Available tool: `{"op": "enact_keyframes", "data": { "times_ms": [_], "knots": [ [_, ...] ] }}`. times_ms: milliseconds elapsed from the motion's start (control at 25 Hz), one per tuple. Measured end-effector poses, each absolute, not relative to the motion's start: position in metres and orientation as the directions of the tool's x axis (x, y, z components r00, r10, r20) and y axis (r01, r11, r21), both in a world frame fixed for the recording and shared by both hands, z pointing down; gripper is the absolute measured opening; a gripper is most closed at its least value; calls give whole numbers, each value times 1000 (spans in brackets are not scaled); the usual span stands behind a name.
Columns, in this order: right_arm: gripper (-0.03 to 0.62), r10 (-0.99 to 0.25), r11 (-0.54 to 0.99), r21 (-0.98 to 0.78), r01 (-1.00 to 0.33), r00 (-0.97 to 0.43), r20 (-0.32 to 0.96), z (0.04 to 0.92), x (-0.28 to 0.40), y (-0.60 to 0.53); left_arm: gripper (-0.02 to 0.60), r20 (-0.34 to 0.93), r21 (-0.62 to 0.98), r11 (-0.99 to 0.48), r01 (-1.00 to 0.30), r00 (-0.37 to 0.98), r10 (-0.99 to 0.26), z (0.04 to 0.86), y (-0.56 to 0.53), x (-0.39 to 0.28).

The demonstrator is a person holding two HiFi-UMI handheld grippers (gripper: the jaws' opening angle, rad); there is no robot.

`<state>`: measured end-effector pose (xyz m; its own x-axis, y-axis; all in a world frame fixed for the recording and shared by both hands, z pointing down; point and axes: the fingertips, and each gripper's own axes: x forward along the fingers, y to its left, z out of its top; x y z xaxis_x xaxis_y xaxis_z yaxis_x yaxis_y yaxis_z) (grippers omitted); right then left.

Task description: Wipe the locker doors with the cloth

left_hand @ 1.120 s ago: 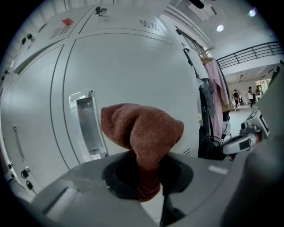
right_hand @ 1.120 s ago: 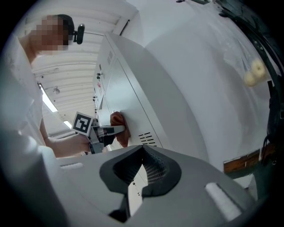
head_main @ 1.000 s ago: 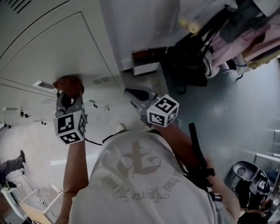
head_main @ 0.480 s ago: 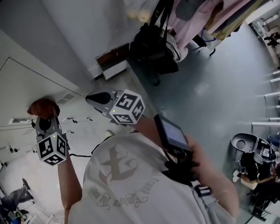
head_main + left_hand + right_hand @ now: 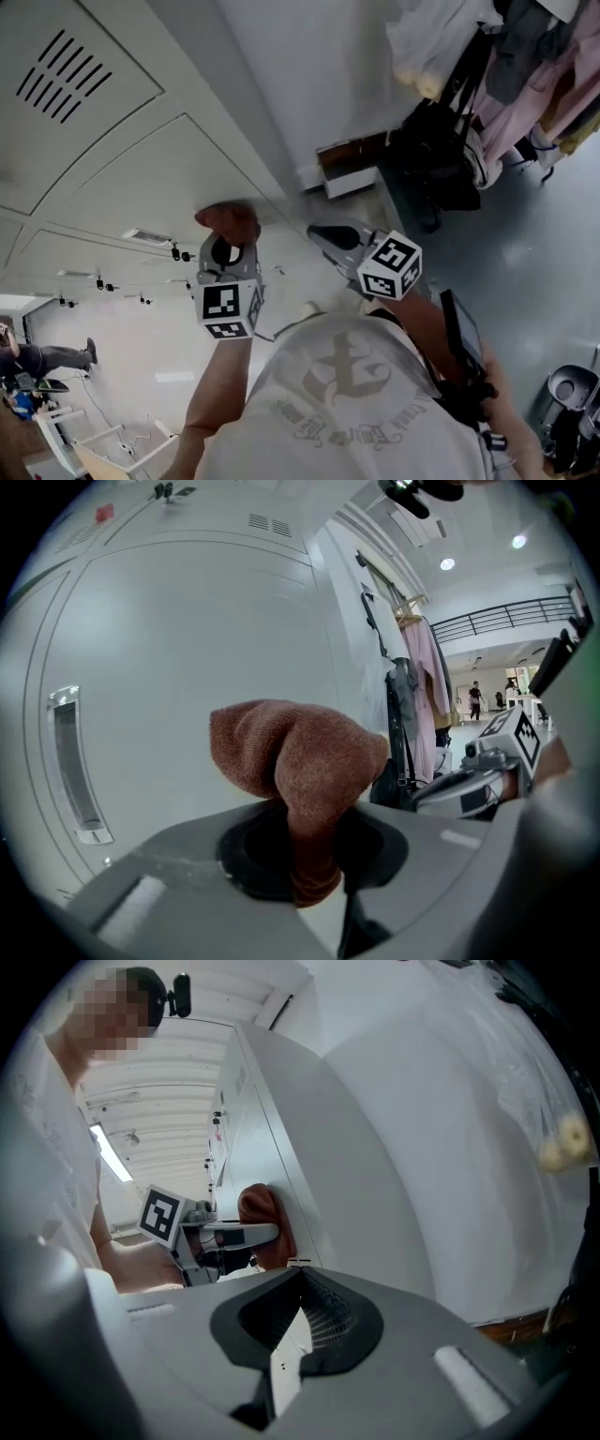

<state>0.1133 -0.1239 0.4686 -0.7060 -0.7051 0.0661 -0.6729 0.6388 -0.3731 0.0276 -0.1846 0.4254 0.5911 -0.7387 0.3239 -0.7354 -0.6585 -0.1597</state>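
Observation:
A brown cloth (image 5: pixel 228 223) is pressed against a pale grey locker door (image 5: pixel 141 178), with my left gripper (image 5: pixel 225 246) shut on it. In the left gripper view the cloth (image 5: pixel 300 757) bunches up out of the closed jaws of my left gripper (image 5: pixel 305 850), in front of the door (image 5: pixel 187 639). My right gripper (image 5: pixel 323 232) hangs just right of the cloth, off the door, jaws together and empty. The right gripper view shows my right gripper (image 5: pixel 300 1274) pointing along the locker's side, with the cloth (image 5: pixel 262 1213) and left gripper (image 5: pixel 234 1235) beyond.
A recessed handle (image 5: pixel 70 761) sits left of the cloth on the door. Vent slots (image 5: pixel 66 75) mark the door above. Hanging clothes (image 5: pixel 534 66) and a black bag (image 5: pixel 441 159) crowd the right side; a low box (image 5: pixel 352 169) stands by the wall.
The head view has swung back toward the lockers. The left gripper keeps the cloth on the door, and the right gripper stays close beside it.

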Motion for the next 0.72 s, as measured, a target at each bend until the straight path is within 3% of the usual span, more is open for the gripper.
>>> {"op": "enact_keyframes", "data": {
  "times_ms": [560, 720],
  "knots": [
    [8, -724, 625, -370, -688, -688, 56, 467, 124, -128, 81, 307, -125, -762, -635, 706, -639, 422, -177, 83],
    [8, -724, 625, -369, -688, -688, 58, 467, 126, -128, 81, 293, -86, -837, -541, 789, -540, 424, -168, 108]
  ]
}}
